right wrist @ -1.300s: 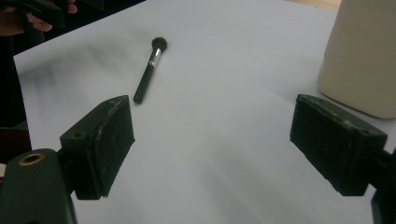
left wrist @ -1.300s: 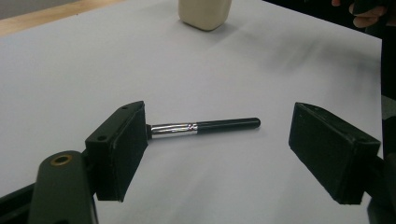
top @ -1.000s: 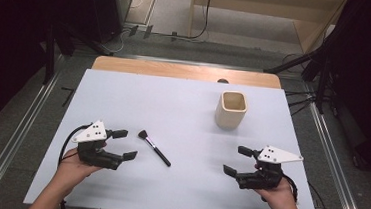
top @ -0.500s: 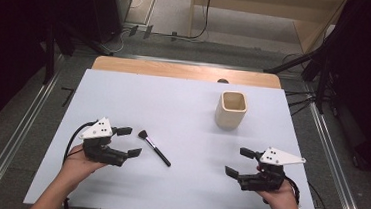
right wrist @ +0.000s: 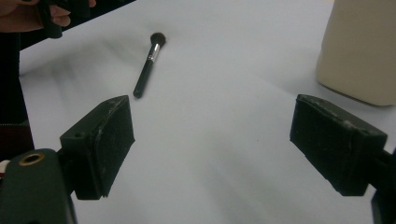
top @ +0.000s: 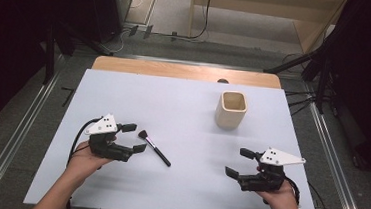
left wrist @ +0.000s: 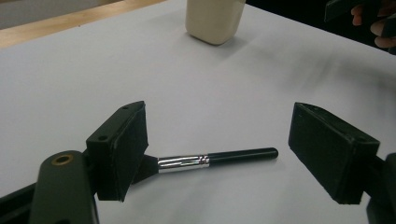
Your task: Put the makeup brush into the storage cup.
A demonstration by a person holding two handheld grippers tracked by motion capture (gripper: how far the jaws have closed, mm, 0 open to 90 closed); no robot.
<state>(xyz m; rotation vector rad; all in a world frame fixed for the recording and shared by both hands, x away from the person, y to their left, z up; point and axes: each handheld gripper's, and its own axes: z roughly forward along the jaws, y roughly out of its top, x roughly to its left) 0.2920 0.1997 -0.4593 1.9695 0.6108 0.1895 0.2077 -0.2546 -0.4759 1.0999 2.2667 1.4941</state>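
A makeup brush (top: 154,147) with a black handle, silver ferrule and dark bristles lies flat on the white table (top: 182,119). My left gripper (top: 134,138) is open just to its left, jaws facing the bristle end; in the left gripper view the brush (left wrist: 210,159) lies between the wide jaws, its bristles hidden behind the left jaw. A cream square cup (top: 232,108) stands upright at the back right. My right gripper (top: 239,162) is open near the front right, nothing between its jaws; its view has the brush (right wrist: 148,65) farther off and the cup (right wrist: 359,51) at the right.
A bare wooden strip (top: 186,70) runs along the table's far edge. Metal rails (top: 18,136) flank the table on both sides, and dark stands and cables sit on the floor beyond. Open table surface lies between the two grippers.
My left gripper has slid right toward the brush, so its jaws now reach the bristle end. The right gripper, brush and cup have stayed put.
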